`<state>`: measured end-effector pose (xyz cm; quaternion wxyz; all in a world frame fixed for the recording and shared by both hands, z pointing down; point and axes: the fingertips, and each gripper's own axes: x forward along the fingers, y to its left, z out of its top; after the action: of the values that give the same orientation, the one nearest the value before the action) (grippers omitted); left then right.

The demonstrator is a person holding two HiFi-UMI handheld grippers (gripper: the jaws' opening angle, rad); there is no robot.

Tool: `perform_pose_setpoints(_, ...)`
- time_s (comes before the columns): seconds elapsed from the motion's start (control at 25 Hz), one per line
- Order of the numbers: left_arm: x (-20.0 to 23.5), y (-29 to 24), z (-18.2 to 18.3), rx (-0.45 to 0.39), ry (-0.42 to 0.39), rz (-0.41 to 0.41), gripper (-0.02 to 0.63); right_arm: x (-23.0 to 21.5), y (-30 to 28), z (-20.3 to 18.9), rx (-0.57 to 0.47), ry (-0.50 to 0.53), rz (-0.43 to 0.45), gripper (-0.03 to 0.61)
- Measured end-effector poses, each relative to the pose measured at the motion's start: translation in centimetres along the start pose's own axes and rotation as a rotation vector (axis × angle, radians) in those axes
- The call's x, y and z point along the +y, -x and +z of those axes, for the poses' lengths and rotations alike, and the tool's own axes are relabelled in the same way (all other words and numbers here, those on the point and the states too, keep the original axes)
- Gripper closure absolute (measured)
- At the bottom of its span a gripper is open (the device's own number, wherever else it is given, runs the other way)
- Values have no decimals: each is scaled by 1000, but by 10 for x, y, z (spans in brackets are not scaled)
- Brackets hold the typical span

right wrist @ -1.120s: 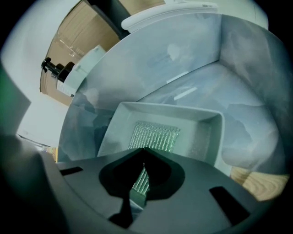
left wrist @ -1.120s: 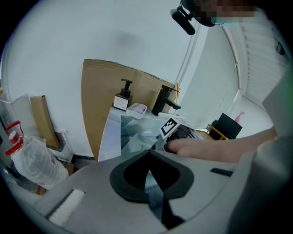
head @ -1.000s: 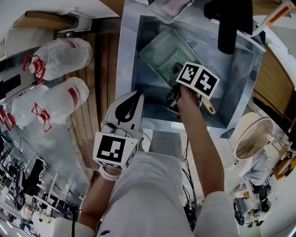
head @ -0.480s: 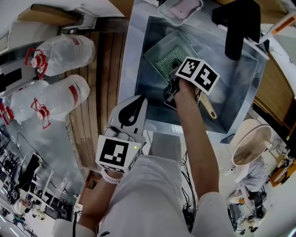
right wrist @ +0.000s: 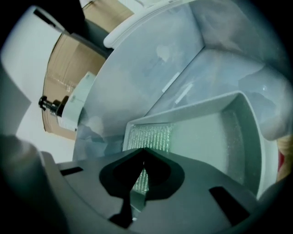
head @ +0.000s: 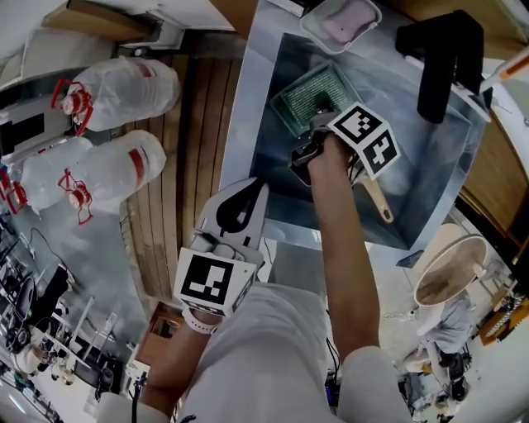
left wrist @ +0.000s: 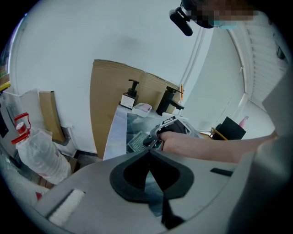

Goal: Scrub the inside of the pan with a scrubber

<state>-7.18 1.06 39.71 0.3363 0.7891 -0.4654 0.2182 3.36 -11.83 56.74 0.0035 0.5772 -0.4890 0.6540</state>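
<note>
A pale green rectangular pan point(head: 307, 97) point(right wrist: 215, 132) lies in the steel sink point(head: 430, 178). On its floor lies a ribbed green pad point(head: 310, 101) point(right wrist: 149, 137), which looks like the scrubber. My right gripper point(head: 319, 125) point(right wrist: 143, 161) is low over the pan's near end, just above that pad. Its jaws are shut, and I see nothing held between them. My left gripper point(head: 247, 199) point(left wrist: 149, 153) hangs shut and empty in front of the sink, over the counter's front edge. From the left gripper view, the right hand and right gripper point(left wrist: 158, 132) are reaching into the sink.
A black faucet point(head: 446, 58) stands at the sink's far right. A wooden handle point(head: 378, 202) lies in the sink by my right forearm. A pink soap dish point(head: 341, 21) sits on the far rim. Large water bottles point(head: 124, 91) lie on the floor to the left.
The right gripper has shifted a little further over the pan and its ribbed pad. The left gripper stays where it was, shut. The head camera has swung slightly.
</note>
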Motion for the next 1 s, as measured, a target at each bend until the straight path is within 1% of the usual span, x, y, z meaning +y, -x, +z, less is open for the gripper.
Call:
perform_pose_setpoints(0.08, 0, 0, 0, -1, -6, -1, 614, 2, -3, 9, -6, -26, 24, 571)
perform_pose_setpoints(0.16, 0, 2, 0, -5, -10, 0, 614, 10, -4, 5, 42, 28, 44, 571)
perform_pose_setpoints(0.28, 0, 5, -3, 0, -14, 0, 614, 22, -1, -16, 136, 131, 81, 571)
perform_pose_setpoints(0.36, -3, 5, -4, 6, -17, -3, 614, 22, 0, -19, 147, 170, 88, 571)
perform_pose_setpoints(0.48, -7, 4, -3, 4, -20, -5, 614, 24, -7, -10, 103, 135, 127, 571)
perform_pose_setpoints(0.6, -7, 3, 1, -3, -21, -4, 614, 28, -10, 6, 37, 119, 137, 571)
perform_pose_setpoints(0.76, -5, 3, 0, -1, -19, 1, 614, 28, -9, 6, 15, 111, 145, 571)
perform_pose_setpoints(0.88, -6, 4, 1, -5, -18, 0, 614, 20, -3, 12, -10, 110, 126, 572)
perform_pose_setpoints(1.0, -7, 3, 1, -8, -18, -6, 614, 4, 10, 33, -77, 128, 75, 572)
